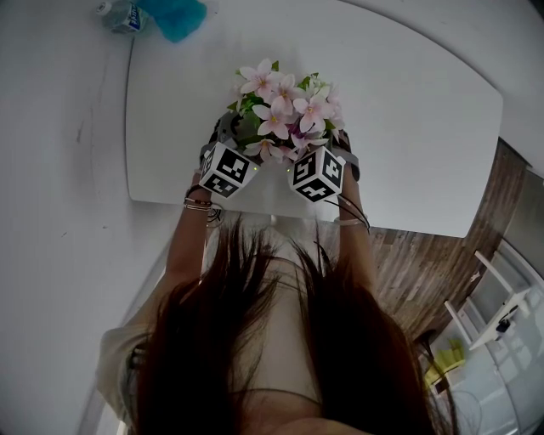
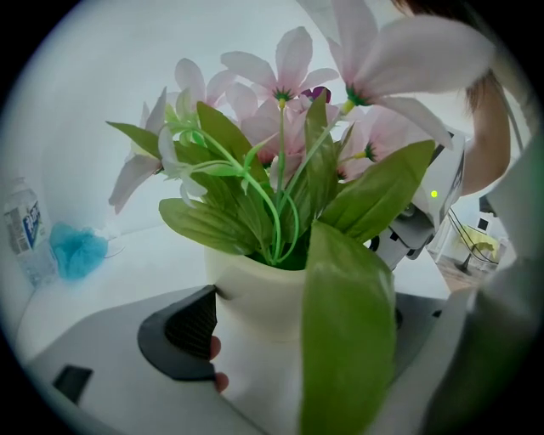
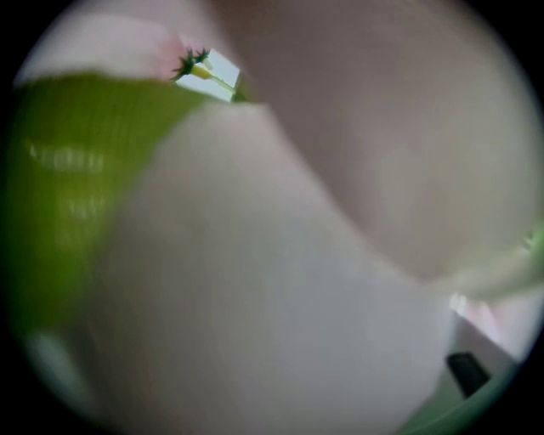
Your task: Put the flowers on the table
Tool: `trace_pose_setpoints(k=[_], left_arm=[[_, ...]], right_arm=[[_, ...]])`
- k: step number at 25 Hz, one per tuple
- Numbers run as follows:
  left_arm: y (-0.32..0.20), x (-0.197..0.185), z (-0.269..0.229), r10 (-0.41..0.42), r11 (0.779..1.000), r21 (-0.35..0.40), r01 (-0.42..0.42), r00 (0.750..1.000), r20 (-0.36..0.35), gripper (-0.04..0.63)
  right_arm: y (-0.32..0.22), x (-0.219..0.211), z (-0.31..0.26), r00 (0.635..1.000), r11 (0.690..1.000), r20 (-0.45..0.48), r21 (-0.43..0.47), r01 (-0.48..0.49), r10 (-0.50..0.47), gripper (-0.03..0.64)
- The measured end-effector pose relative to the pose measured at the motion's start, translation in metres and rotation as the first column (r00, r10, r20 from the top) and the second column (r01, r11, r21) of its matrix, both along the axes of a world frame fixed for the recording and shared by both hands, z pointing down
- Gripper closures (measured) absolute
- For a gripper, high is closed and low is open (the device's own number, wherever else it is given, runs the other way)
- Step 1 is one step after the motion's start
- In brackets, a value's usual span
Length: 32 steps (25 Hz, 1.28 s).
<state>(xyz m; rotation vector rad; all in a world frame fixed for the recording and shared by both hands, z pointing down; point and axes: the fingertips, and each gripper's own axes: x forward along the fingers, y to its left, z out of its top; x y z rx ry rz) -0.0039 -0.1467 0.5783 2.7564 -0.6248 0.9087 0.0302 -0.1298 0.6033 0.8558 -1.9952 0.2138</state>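
Note:
A bunch of pink flowers [image 1: 283, 109] with green leaves stands in a white pot [image 2: 255, 297]. In the head view it is over the near middle of the white table [image 1: 408, 119], and the blooms hide the pot. My left gripper [image 2: 289, 340] holds the pot: its left pad [image 2: 191, 327] presses on the pot's side, while a big leaf [image 2: 348, 340] hides the other jaw. My right gripper [image 1: 333, 146] is close against the flowers' right side. Blurred petals and a leaf [image 3: 68, 195] fill the right gripper view, so its jaws are hidden. I cannot tell whether the pot rests on the table.
A clear plastic bottle [image 1: 119, 15] and a fluffy blue thing [image 1: 174, 17] lie at the table's far left corner. The table's near edge [image 1: 382, 225] runs just below the grippers. To the right are wooden floor and white furniture [image 1: 497, 314].

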Motion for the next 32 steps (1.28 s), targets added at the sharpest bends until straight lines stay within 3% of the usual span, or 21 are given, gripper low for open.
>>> trace_pose_setpoints(k=[6,11,32], left_arm=[[-0.0010,-0.0001,0.0028,0.018,1.000,-0.017,-0.018,1.000,0.010,0.167],[-0.0027,-0.0036,0.0090,0.040,0.999,0.010,-0.041,0.997,0.062,0.169],[-0.0025,-0.0076,0.0093,0.035,0.999,0.014,-0.037,0.995,0.095,0.172]], right_arm=[[0.0000,-0.0001,0.0012,1.000,1.000,0.017,-0.013,-0.007,0.007,0.244],[-0.0007,-0.0015,0.0035,1.000,1.000,0.010,-0.004,0.004,-0.004,0.244],[0.0025,0.0023,0.0046,0.998,0.999,0.031,-0.027,-0.045,0.045,0.255]])
